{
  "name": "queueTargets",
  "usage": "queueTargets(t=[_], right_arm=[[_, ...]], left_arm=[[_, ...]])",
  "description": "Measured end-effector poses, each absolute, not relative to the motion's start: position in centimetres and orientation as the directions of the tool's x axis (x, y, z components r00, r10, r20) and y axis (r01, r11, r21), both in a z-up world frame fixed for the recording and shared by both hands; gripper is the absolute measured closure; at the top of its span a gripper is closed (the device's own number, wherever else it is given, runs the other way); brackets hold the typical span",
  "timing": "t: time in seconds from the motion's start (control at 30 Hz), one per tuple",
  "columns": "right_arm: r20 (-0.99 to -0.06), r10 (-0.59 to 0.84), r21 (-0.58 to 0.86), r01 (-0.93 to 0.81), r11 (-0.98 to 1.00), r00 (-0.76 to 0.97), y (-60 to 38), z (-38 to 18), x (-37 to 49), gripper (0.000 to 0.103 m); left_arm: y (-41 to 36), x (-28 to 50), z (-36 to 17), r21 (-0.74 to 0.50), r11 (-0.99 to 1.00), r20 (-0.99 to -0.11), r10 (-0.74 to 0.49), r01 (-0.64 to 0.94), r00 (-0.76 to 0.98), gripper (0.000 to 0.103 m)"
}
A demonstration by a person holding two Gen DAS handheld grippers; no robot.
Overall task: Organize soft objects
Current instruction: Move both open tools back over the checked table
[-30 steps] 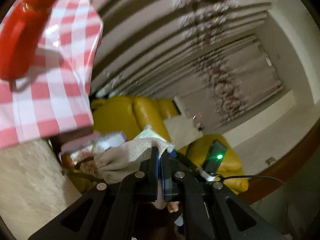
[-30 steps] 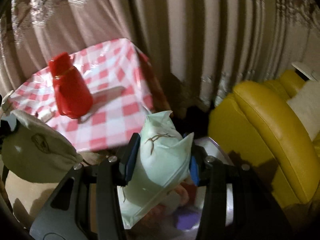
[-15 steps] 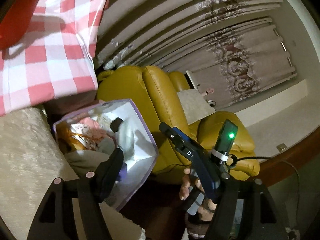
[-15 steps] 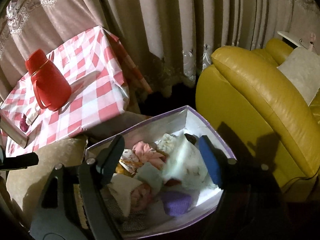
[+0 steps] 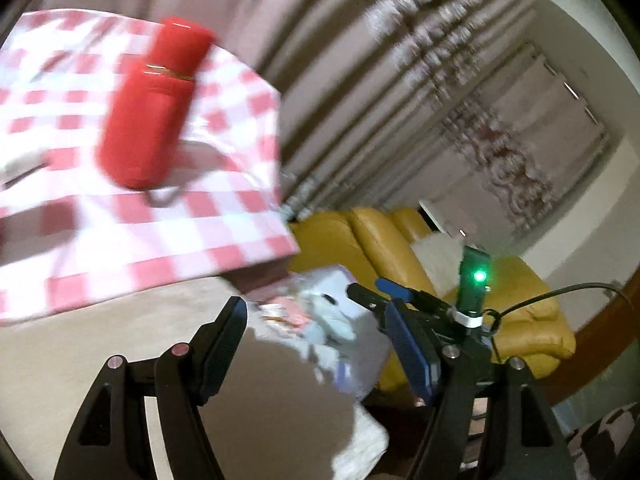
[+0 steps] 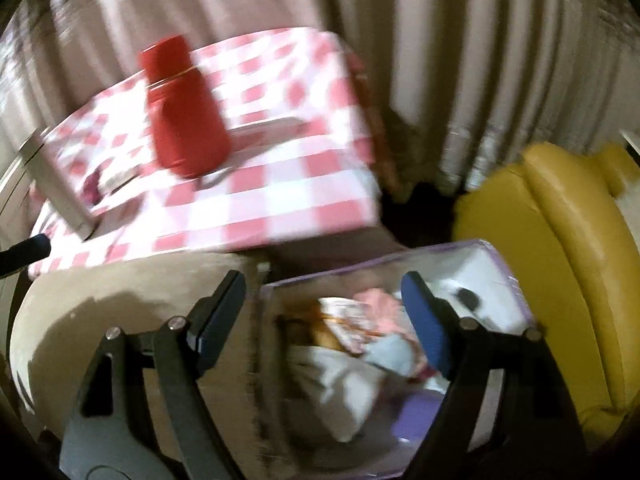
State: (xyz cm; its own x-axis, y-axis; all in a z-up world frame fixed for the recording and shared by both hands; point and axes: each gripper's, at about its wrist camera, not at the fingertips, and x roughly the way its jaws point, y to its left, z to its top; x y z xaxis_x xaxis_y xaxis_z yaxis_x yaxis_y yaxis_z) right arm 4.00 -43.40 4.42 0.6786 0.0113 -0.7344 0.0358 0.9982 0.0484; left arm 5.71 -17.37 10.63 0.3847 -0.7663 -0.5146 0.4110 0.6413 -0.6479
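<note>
A purple-edged storage box [image 6: 496, 256] stands between the beige seat and the yellow sofa, filled with several soft cloth items [image 6: 356, 340] in white, pink, pale blue and purple. My right gripper [image 6: 324, 320] is open and empty above the box's left part. My left gripper [image 5: 316, 344] is open and empty over the beige seat; the box [image 5: 340, 320] and its cloths lie just beyond its fingertips. Both views are blurred by motion.
A red thermos jug [image 6: 184, 108] stands on a table with a red-and-white checked cloth [image 6: 280, 188]. A beige cushioned seat [image 6: 108, 300] lies at the left, a yellow leather sofa [image 6: 568, 240] at the right, curtains behind. The jug also shows in the left wrist view [image 5: 152, 100].
A second ago both grippers were shut on cloths; they let them go into the box. Since half a second ago both grippers, open, have swung up and left toward the table.
</note>
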Motion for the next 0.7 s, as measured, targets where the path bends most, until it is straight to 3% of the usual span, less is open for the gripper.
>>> queueTargets(t=[0.4,0.7], right_arm=[[-0.754,0.213,0.064,-0.253,0.965,0.621,-30.7,3.6,9.6,0.019],[-0.747,0.296,-0.031,-0.476,0.879,0.596,-23.0,3.2,14.5,0.018]], left_arm=[[3.4,1.9,5.6,-0.657,0.754,-0.578,-0.503,-0.001,0.642,0.032],[9.7,3.4,4.1,-0.677,0.724,-0.585,-0.421,-0.132,0.693,0.032]])
